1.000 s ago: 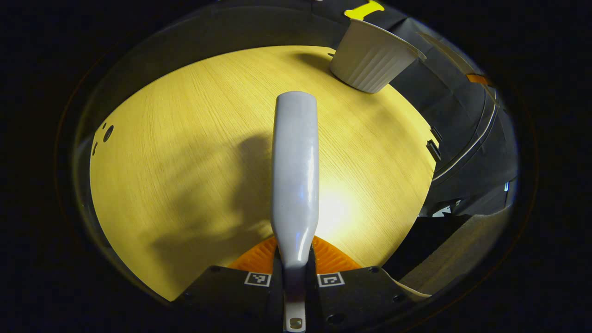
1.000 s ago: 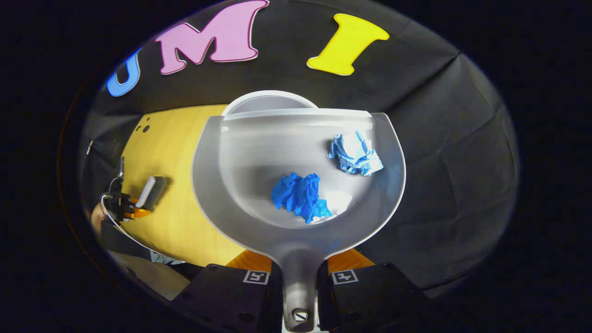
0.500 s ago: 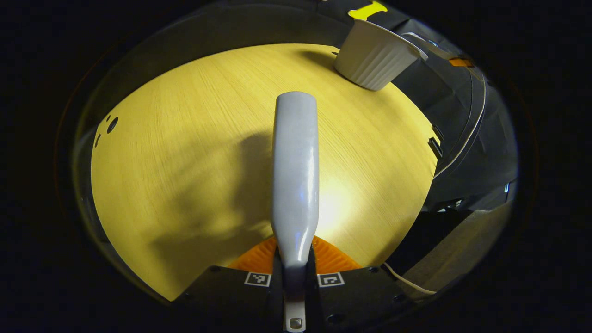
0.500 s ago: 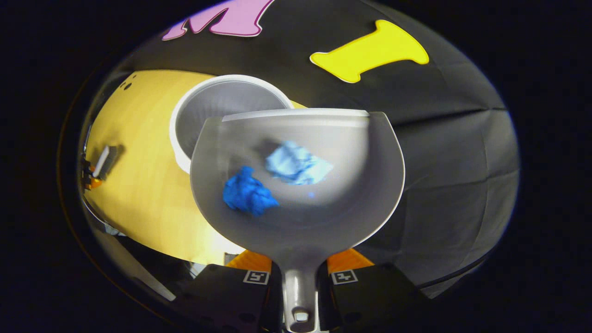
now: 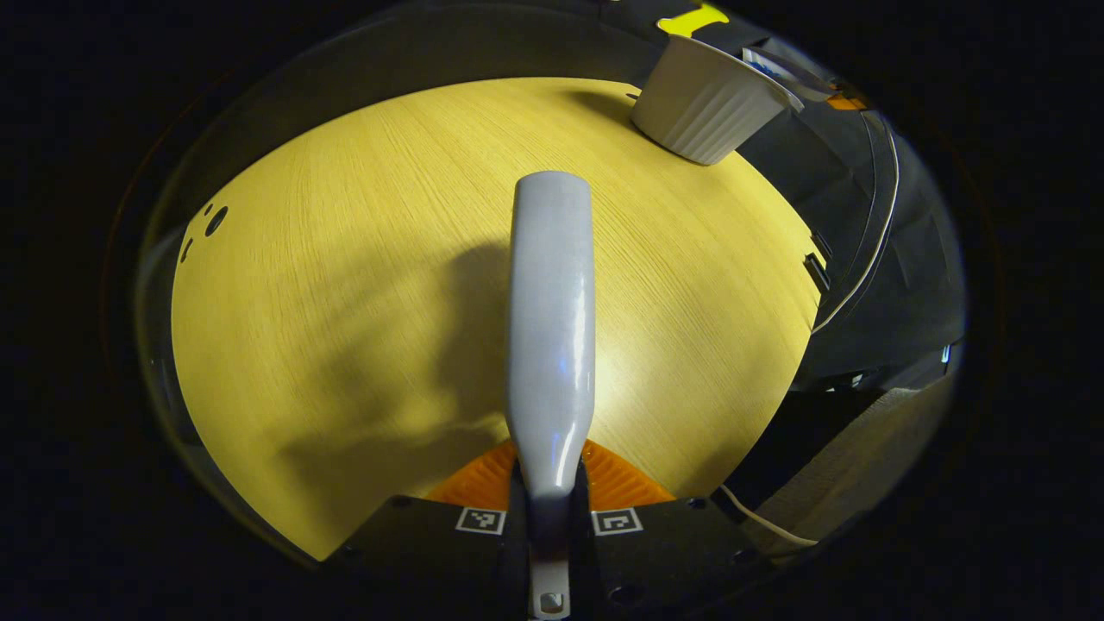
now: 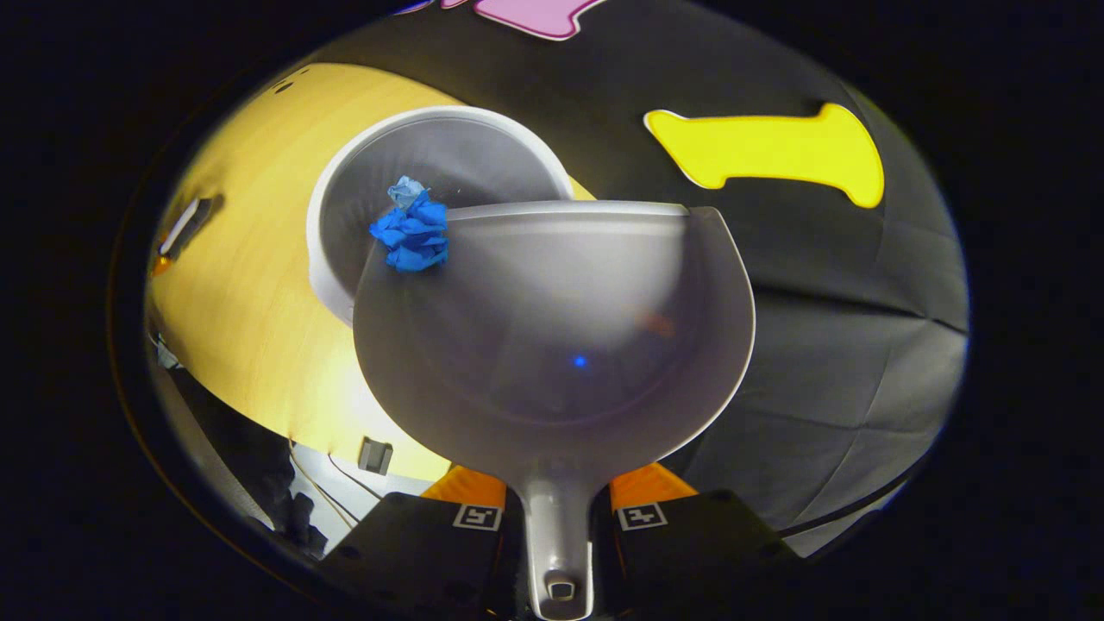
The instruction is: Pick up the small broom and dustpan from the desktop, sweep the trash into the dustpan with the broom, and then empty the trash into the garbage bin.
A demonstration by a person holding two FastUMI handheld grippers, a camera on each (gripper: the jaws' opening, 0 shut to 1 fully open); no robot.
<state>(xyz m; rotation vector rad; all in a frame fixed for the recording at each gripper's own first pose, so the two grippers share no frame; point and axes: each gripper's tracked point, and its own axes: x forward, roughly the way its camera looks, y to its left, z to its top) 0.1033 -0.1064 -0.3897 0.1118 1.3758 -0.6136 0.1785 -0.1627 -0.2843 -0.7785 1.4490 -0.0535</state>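
the right tool (image 6: 559,517) pinches the dustpan (image 6: 561,345) handle, tilting it over the garbage bin (image 6: 345,216) as the blue trash (image 6: 412,233) leaves its lip, while the left tool (image 5: 549,522) pinches the broom (image 5: 552,319) above the bench (image 5: 345,285).

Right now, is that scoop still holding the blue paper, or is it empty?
Nearly empty. The dustpan is tipped over the garbage bin; its bowl is bare, and the blue paper wads sit at its front corner, over the bin's mouth.

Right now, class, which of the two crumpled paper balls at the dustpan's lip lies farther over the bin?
The pale blue ball: it sits beyond the dark blue ball, which is larger and still at the dustpan's edge.
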